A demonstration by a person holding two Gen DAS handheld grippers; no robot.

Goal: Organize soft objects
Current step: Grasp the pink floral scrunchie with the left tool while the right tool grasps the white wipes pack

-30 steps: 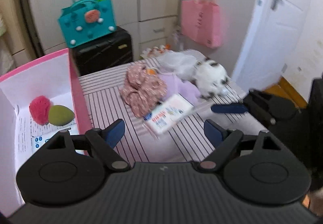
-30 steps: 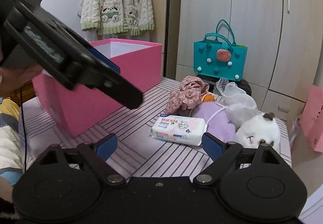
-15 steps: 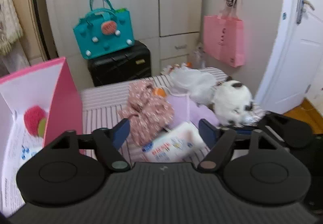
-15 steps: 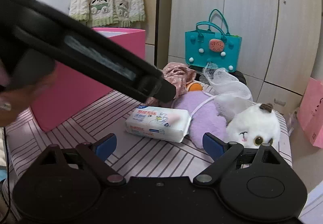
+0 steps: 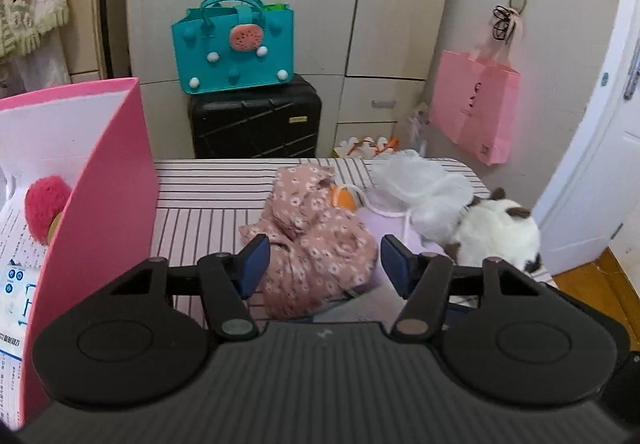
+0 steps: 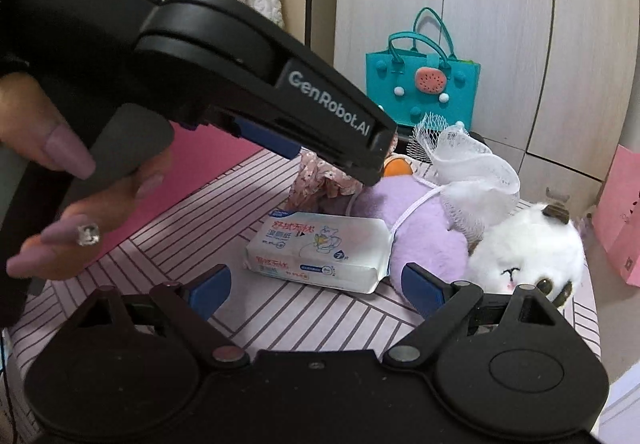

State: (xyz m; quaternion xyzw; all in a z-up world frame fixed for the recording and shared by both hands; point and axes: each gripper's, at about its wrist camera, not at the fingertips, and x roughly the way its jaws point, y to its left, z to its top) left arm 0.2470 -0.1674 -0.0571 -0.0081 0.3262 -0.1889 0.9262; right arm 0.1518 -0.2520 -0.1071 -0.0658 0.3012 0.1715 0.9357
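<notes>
Nearest the right gripper [image 6: 316, 286], a glossy rectangular wipes pack [image 6: 320, 252] is seen lying flat on the striped cloth [image 6: 192, 228]; the jaws are spread wide and nothing is held. Beyond it, a fuzzy lilac plush [image 6: 424, 232], a fluffy white cat toy [image 6: 528, 248] and a white mesh net [image 6: 472, 168] are piled. The left gripper [image 5: 324, 260] is likewise wide open and empty, framing a crumpled floral fabric [image 5: 316, 240]. A pink box [image 5: 104, 180] stands to the left.
</notes>
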